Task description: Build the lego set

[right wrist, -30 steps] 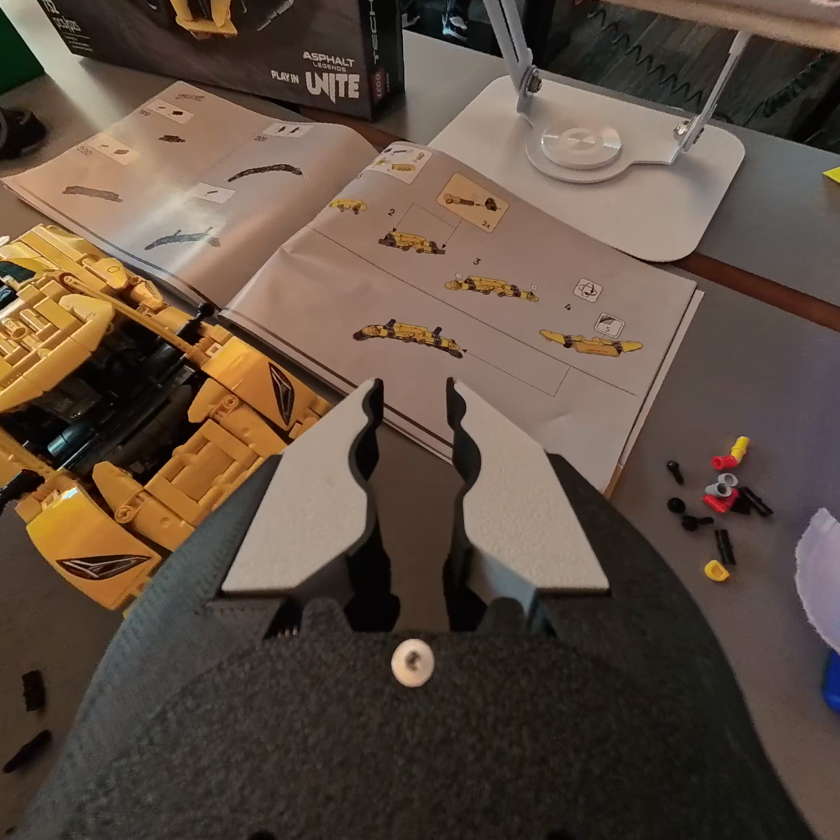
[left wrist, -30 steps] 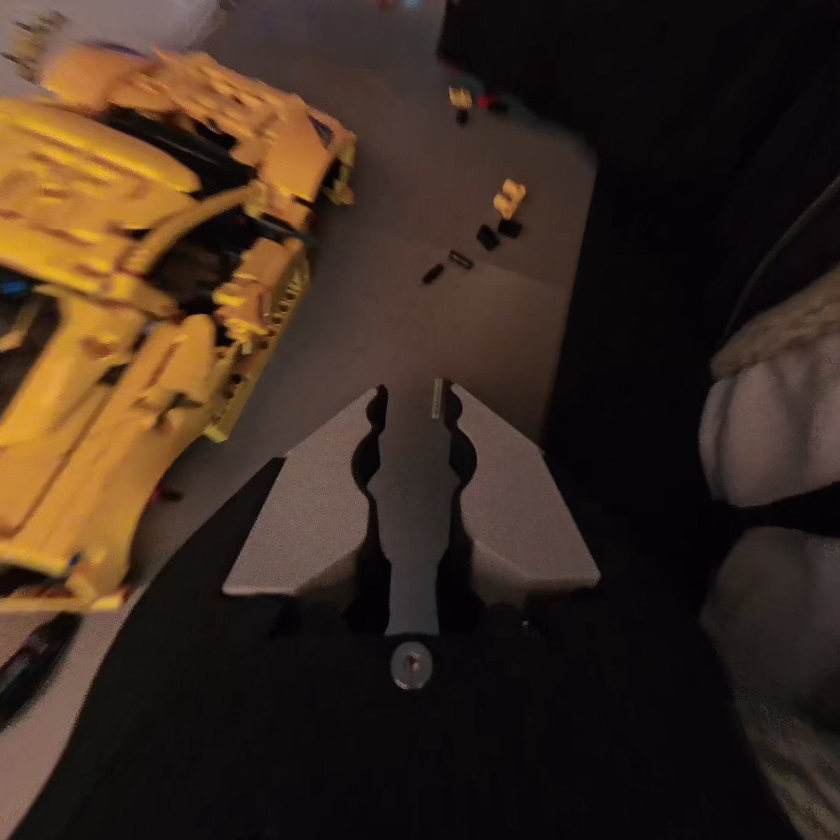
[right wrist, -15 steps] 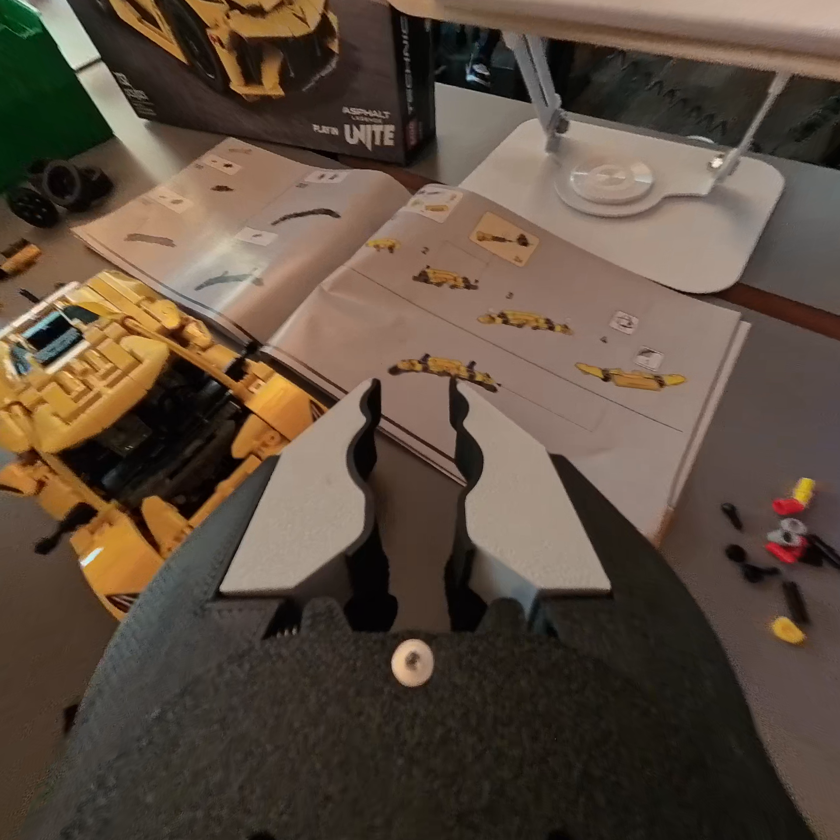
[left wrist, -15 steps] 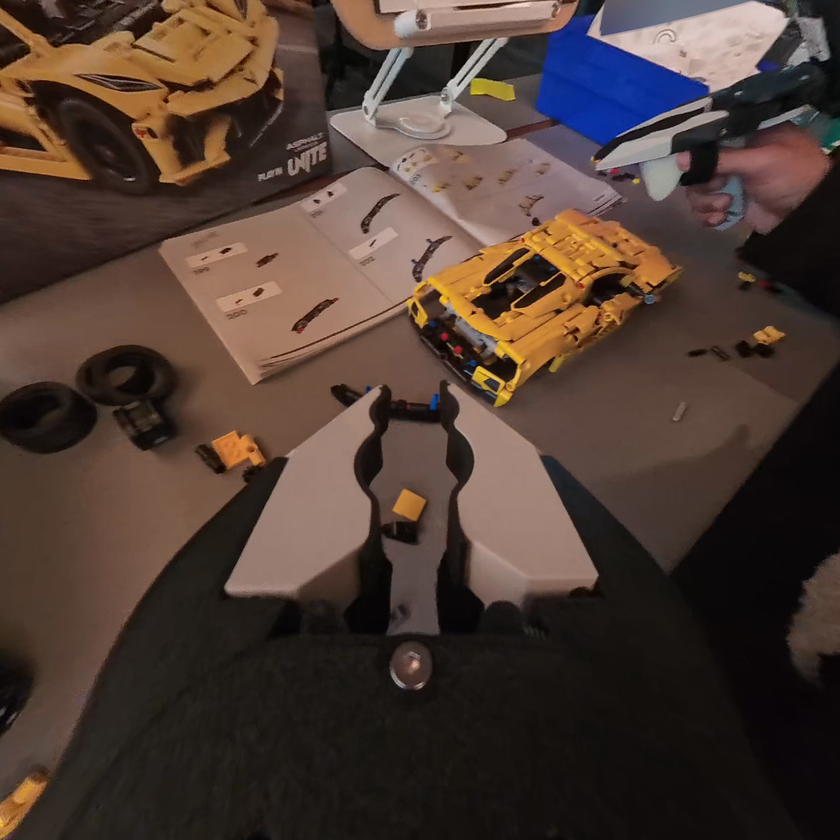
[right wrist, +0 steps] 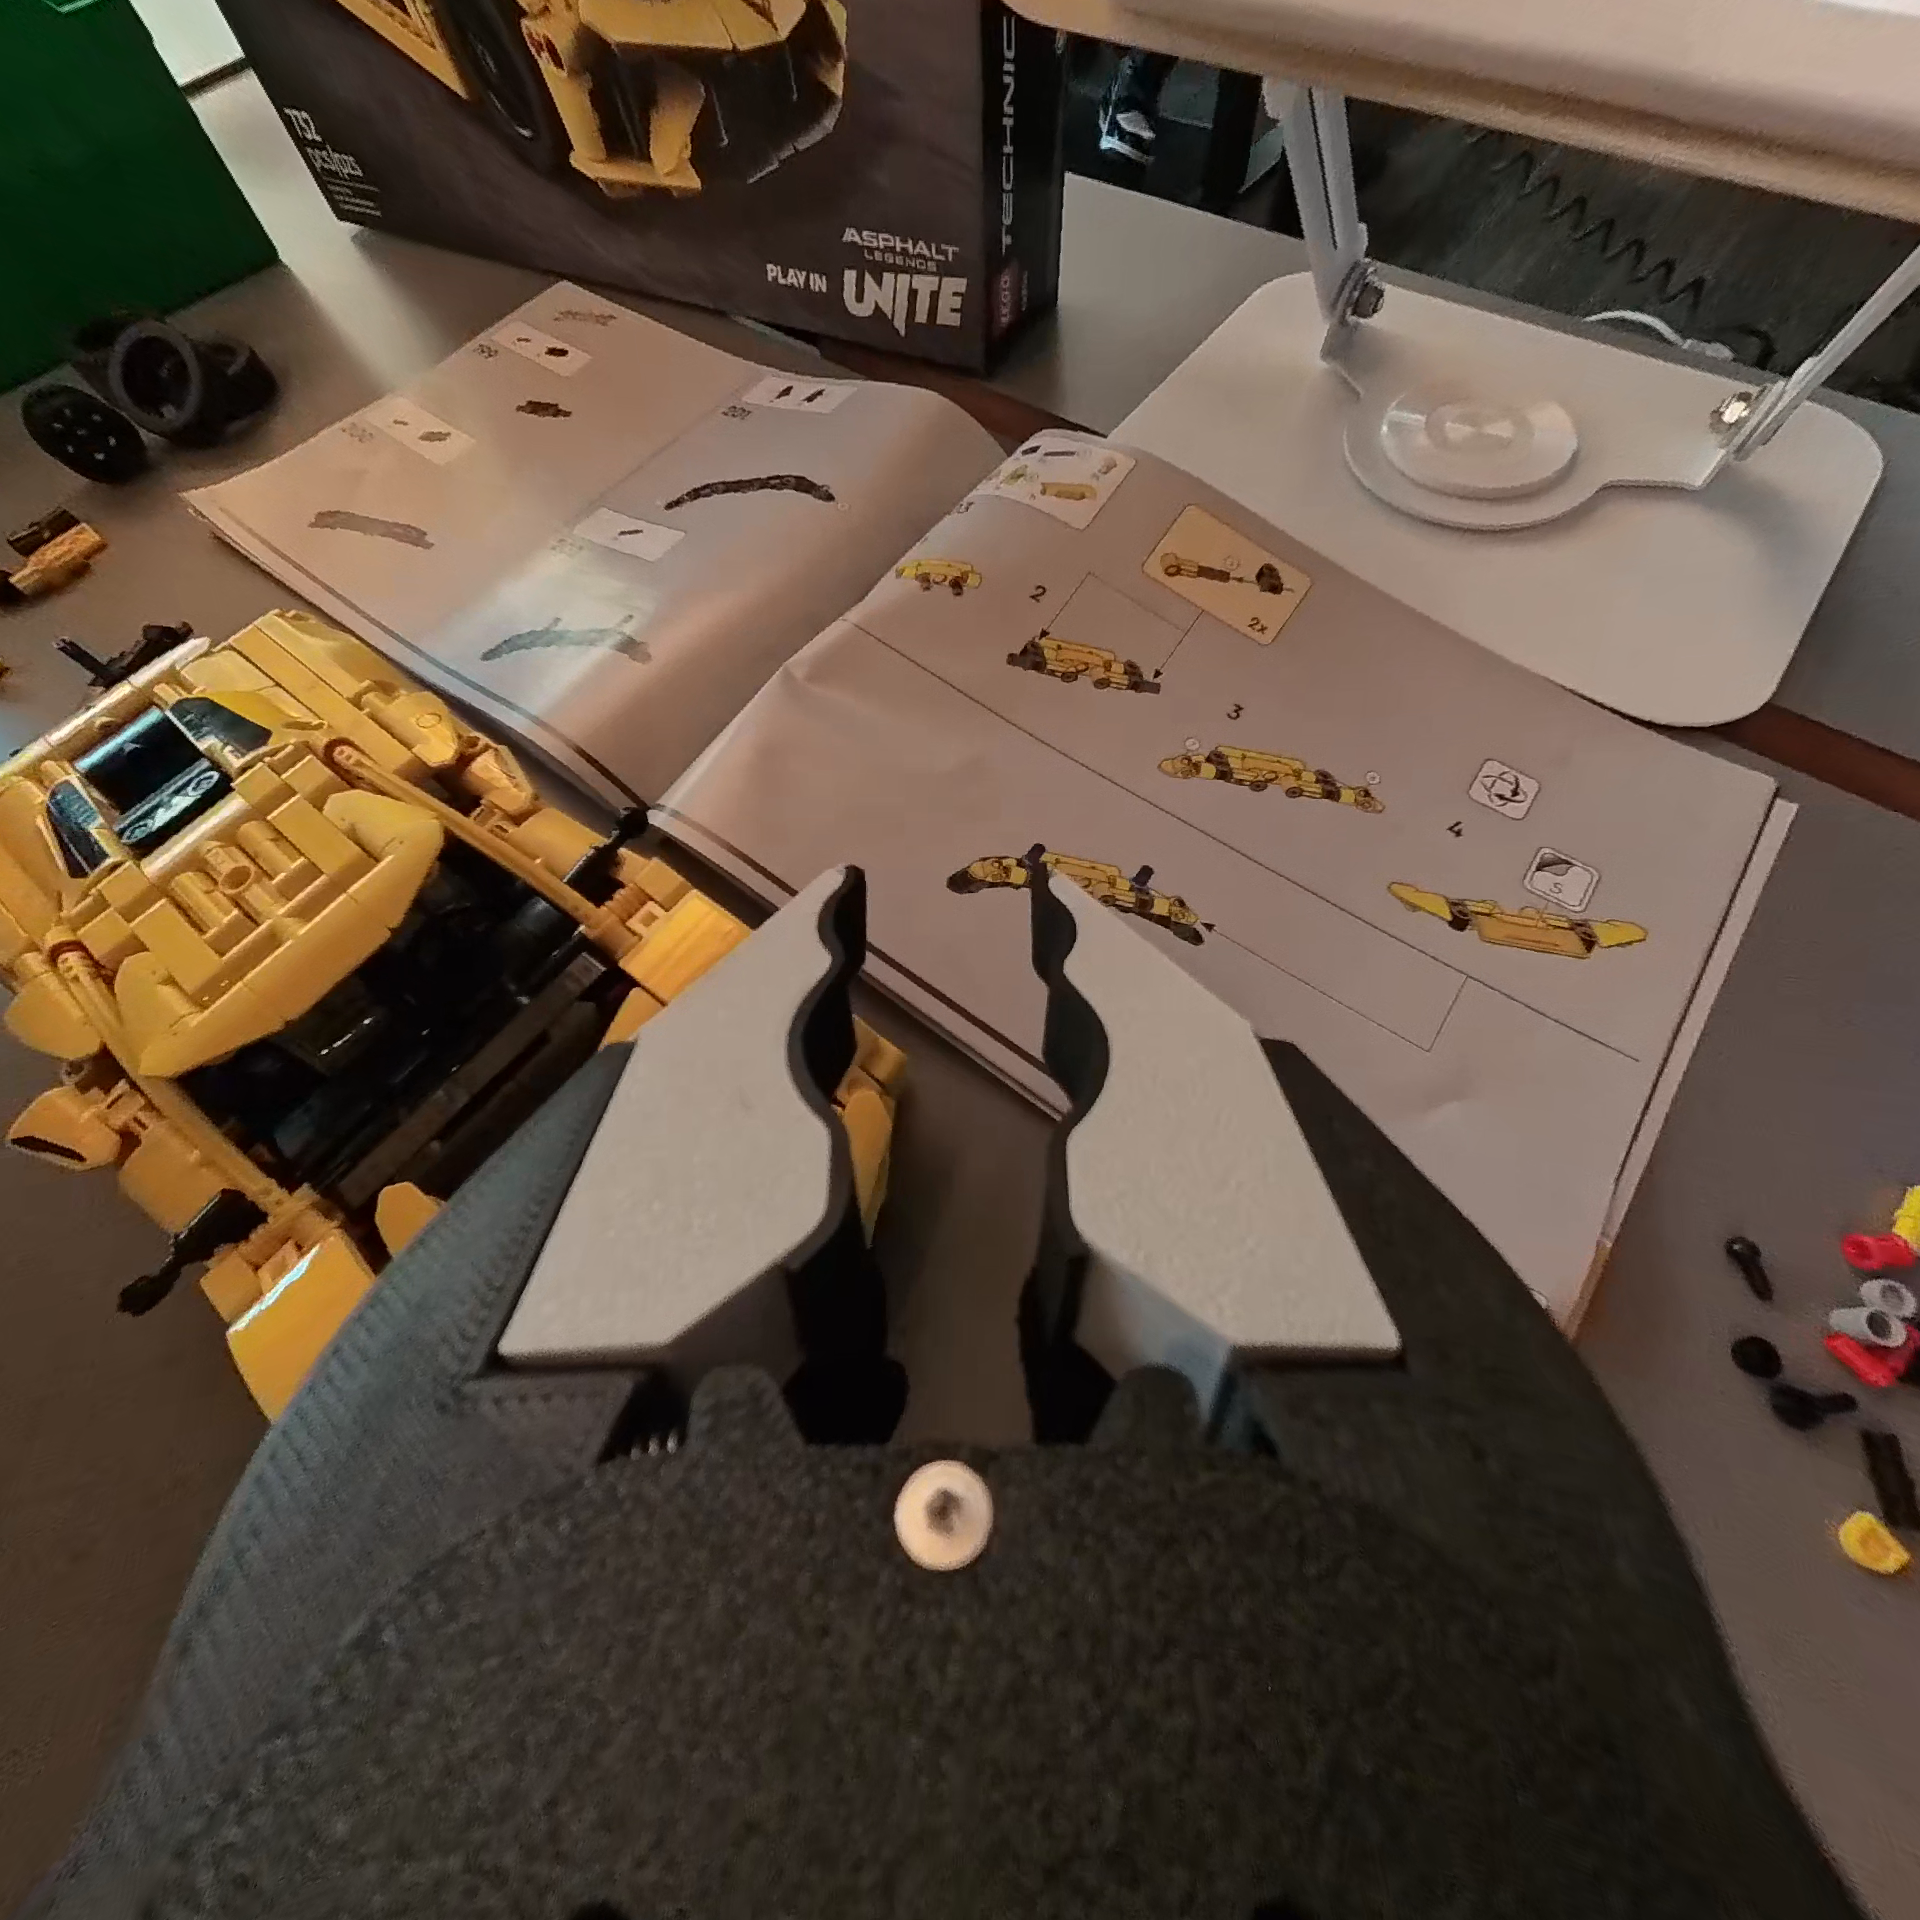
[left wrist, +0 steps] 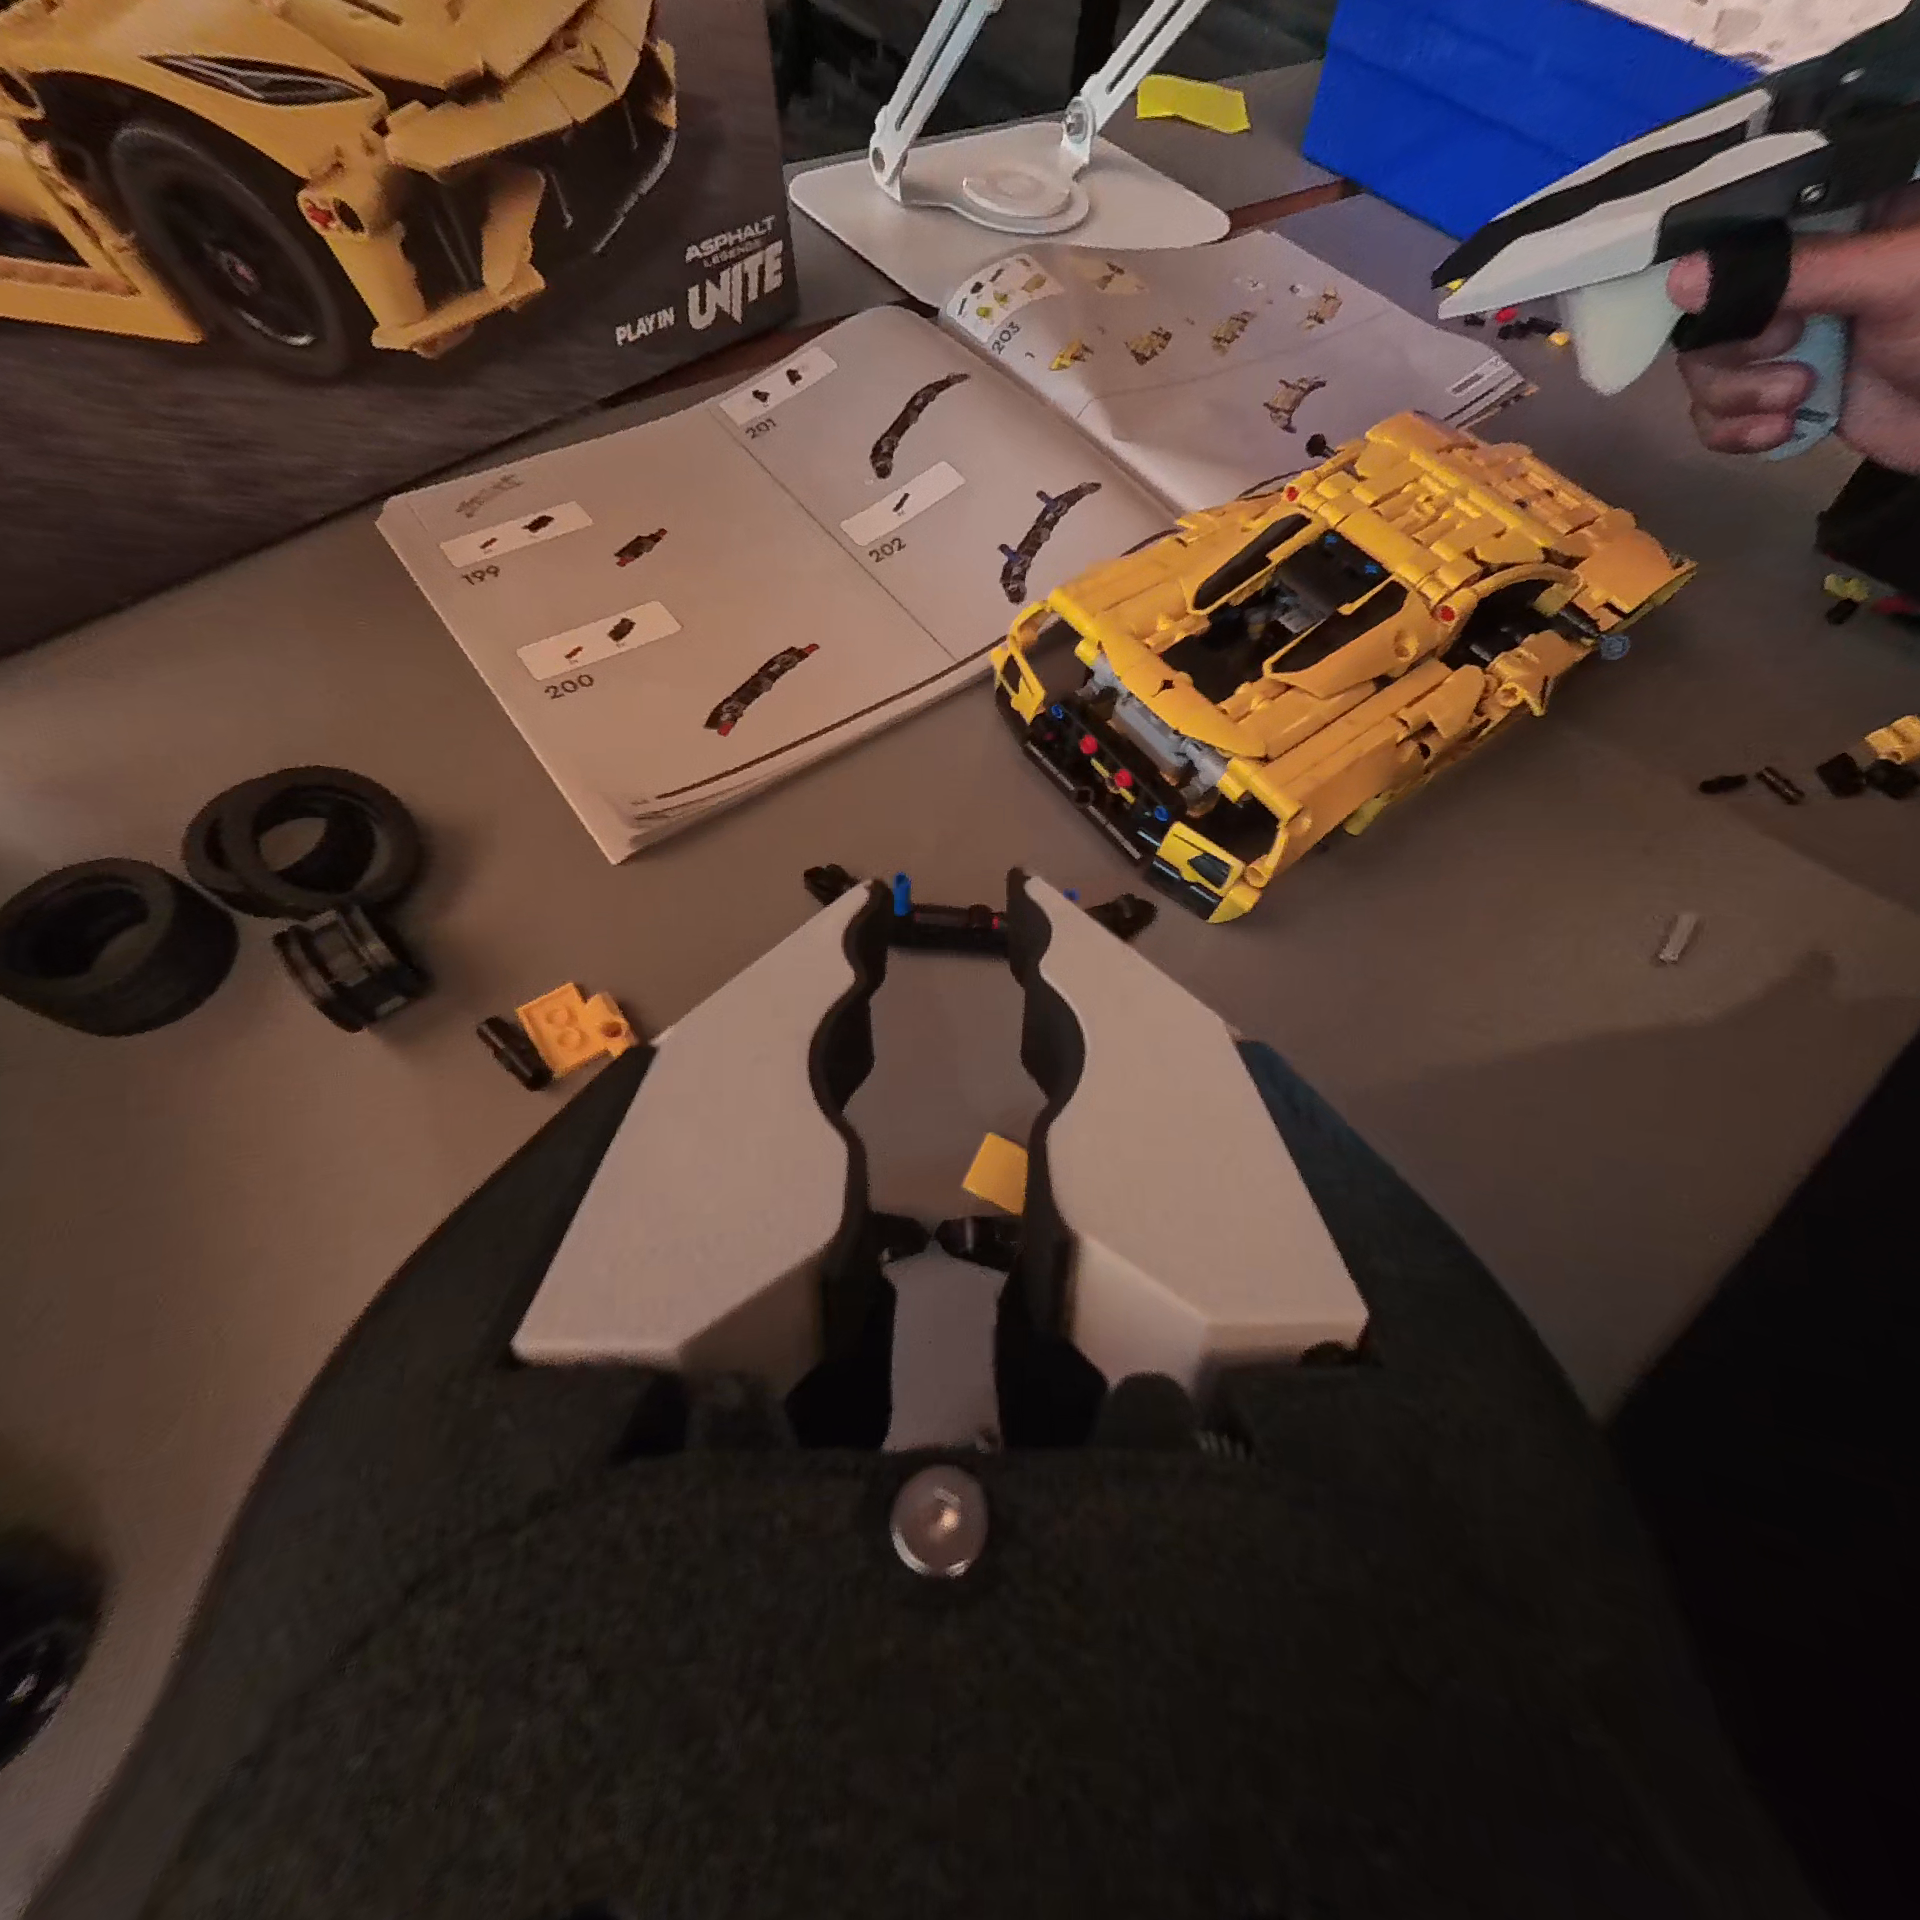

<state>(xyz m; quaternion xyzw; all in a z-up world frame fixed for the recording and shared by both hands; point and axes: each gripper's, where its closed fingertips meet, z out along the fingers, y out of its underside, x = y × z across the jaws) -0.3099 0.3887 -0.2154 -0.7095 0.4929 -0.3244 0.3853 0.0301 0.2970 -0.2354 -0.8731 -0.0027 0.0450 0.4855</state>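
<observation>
The left gripper is held with its jaws parted and nothing between them. A small yellow tile and a short black pin are seen on the grey table through the gap. A black beam with a blue pin lies just past the fingertips. All further positions are given relative to the yellow lego car, which rests on the table with no wheels fitted.

The beam is located near the car's rear end. An orange plate and three black tyres are placed well to the left of the car. The open instruction booklet lies just beside and behind the car; the set box and a white stand base are set behind the booklet. A small grey axle lies in front of the car, to its right.

The right gripper is likewise held with its jaws apart and empty, above the table just beside the car, its tips over the booklet edge. Loose red, grey, black and yellow connectors are scattered well to the right of the car, beyond the booklet.
</observation>
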